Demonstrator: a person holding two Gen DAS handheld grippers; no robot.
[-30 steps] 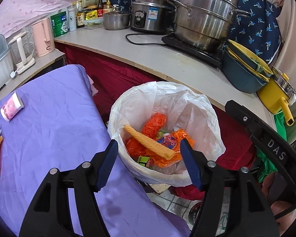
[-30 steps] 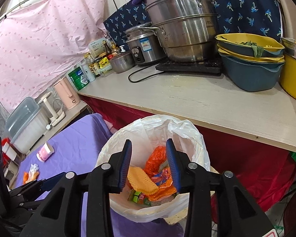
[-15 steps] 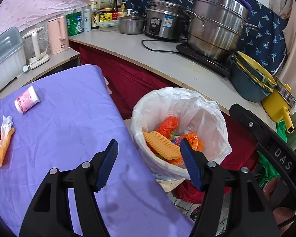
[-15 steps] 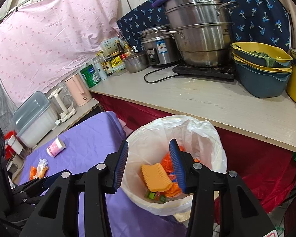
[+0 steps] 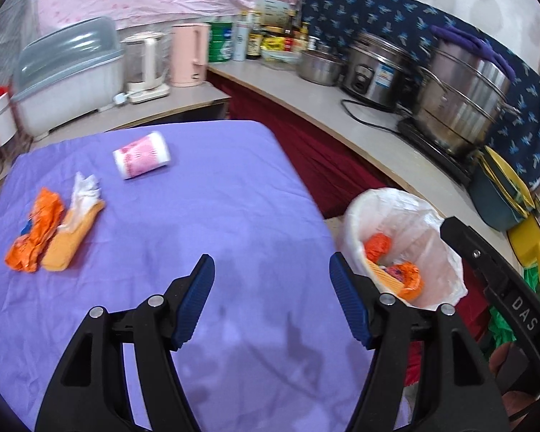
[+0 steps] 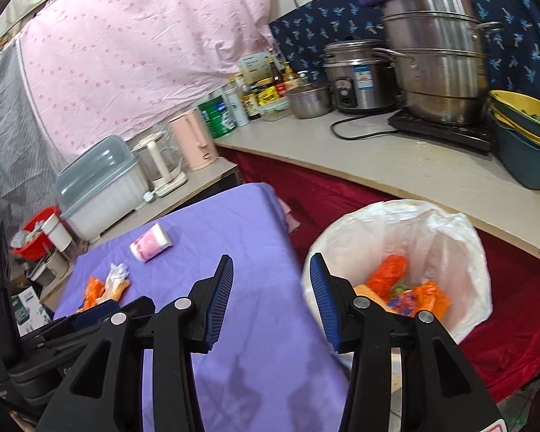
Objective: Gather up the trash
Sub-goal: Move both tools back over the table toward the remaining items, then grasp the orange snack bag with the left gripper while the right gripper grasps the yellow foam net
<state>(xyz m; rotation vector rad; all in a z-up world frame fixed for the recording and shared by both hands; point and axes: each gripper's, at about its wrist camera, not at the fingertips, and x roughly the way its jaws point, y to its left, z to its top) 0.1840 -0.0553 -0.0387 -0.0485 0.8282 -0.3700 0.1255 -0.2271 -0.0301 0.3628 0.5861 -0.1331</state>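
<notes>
Both my grippers are empty. The left gripper (image 5: pixel 271 280) has its jaws wide apart with only the purple cloth of the desk (image 5: pixel 205 216) showing between them, and the right gripper (image 6: pixel 270 284) has its jaws parted more narrowly, nothing in them either. The bin (image 6: pixel 450 223) with its white liner stands off the right edge of the desk, and it already holds an orange wrapper, a yellow wafer-like piece and some coloured scraps, so part of the job looks done. What I judge is left lies at the far left of the desk: a crumpled orange wrapper (image 5: pixel 36 230), a yellow sponge (image 5: pixel 72 241) touching it with a white tissue (image 5: pixel 84 190) on top, and a pink-and-white paper cup (image 5: pixel 142 154) on its side a little farther off.
</notes>
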